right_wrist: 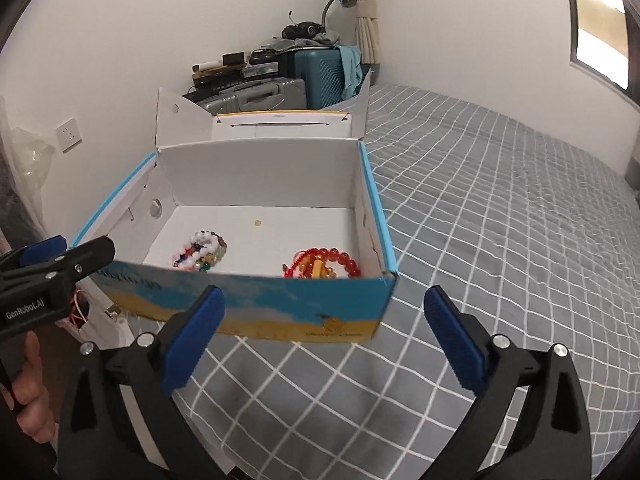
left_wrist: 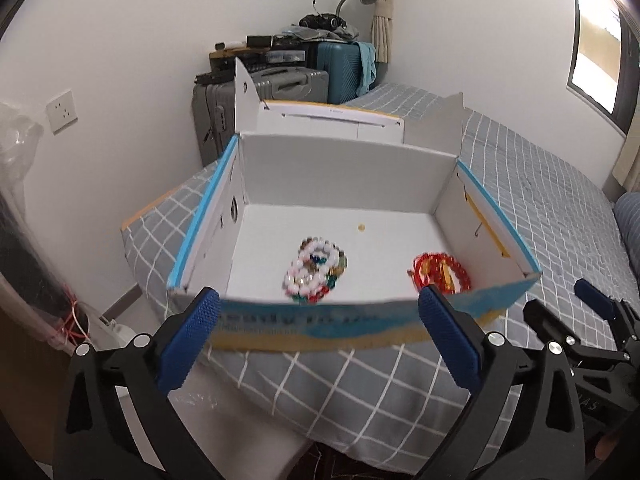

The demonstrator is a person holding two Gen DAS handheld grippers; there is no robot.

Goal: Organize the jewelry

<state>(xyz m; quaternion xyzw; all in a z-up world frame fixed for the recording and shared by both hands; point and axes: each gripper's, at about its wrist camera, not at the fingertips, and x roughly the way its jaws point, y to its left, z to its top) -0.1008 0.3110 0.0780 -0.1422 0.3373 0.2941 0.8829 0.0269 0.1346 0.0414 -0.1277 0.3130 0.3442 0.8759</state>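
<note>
Now I am hovering both grippers, left gripper point(left_wrist: 318, 314) and right gripper point(right_wrist: 324, 314), spread wide and empty, below the box point(left_wrist: 340, 318), with the white bead bracelets point(left_wrist: 316, 270) centre-frame nearer my left.

Red bracelet point(right_wrist: 324, 266) partly hidden behind box front wall point(right_wrist: 256, 300) (print there blurred).

Both views look forward and down from just short of the near wall of the open box point(left_wrist: 340, 168) on the bed point(left_wrist: 540, 208). The left wrist view faces it square on, between the left tool point(left_wrist: 320, 340) fingers. The right wrist view sits further right, taking in more bed. Both share the box, the beads point(left_wrist: 316, 270), the far suitcases point(left_wrist: 260, 92) and each other's tool
</note>
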